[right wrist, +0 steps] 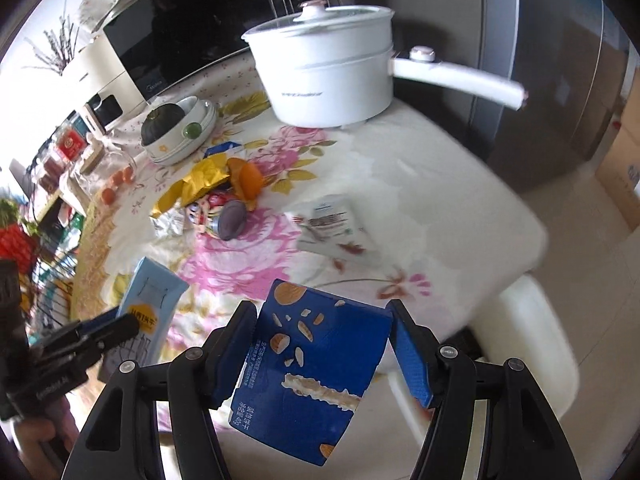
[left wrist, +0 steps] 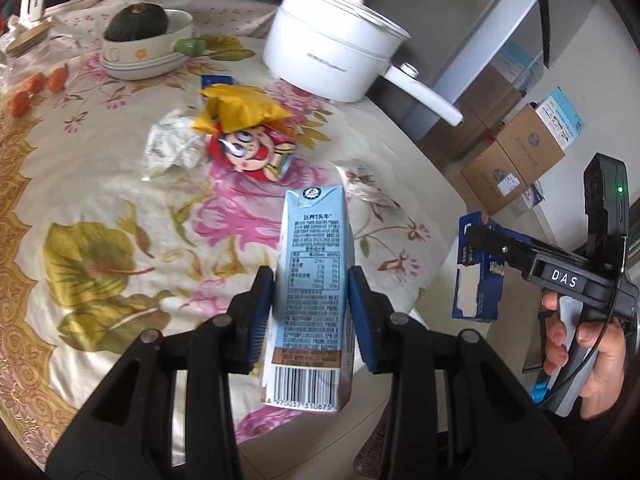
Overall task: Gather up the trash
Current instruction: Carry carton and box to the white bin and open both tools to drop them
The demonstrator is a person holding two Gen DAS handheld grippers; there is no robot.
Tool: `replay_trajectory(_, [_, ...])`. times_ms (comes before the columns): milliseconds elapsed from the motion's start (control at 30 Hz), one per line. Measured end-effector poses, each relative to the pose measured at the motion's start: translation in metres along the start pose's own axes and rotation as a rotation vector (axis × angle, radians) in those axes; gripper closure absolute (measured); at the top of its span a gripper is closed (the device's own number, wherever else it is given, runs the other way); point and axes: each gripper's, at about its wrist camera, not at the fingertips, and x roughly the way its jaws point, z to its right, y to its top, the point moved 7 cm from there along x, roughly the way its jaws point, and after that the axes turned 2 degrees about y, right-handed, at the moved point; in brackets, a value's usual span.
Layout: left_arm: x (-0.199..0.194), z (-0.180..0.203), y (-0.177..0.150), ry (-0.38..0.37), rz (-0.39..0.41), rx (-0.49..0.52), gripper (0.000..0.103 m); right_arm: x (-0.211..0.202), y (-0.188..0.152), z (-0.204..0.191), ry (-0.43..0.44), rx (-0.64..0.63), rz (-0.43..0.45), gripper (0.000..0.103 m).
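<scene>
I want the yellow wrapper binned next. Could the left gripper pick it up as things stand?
Probably not yet. The left gripper is shut on the milk carton, so its jaws are full. The path across the tablecloth to the yellow wrapper looks free.

A white electric pot (left wrist: pixel 332 44) with a long handle stands at the far side of the floral-clothed desk (left wrist: pixel 100 216). A dark green squash (left wrist: pixel 138 22) sits in a cream bowl (left wrist: pixel 140 54); cardboard boxes (left wrist: pixel 516 156) are stacked on the floor
</scene>
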Motion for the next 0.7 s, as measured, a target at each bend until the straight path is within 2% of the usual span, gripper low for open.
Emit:
replay_trajectory(433, [0.048, 0.108, -0.009, -0.092, -0.041, 0.168, 0.063, -0.04, -0.032, 0.12, -0.099, 0.125, 0.005, 0.036])
replay_trajectory(700, [0.08, 0.17, -0.022, -0.151, -0.086, 0.231, 0.063, -0.051, -0.063, 0.182, -0.16, 0.172, -0.026, 0.035])
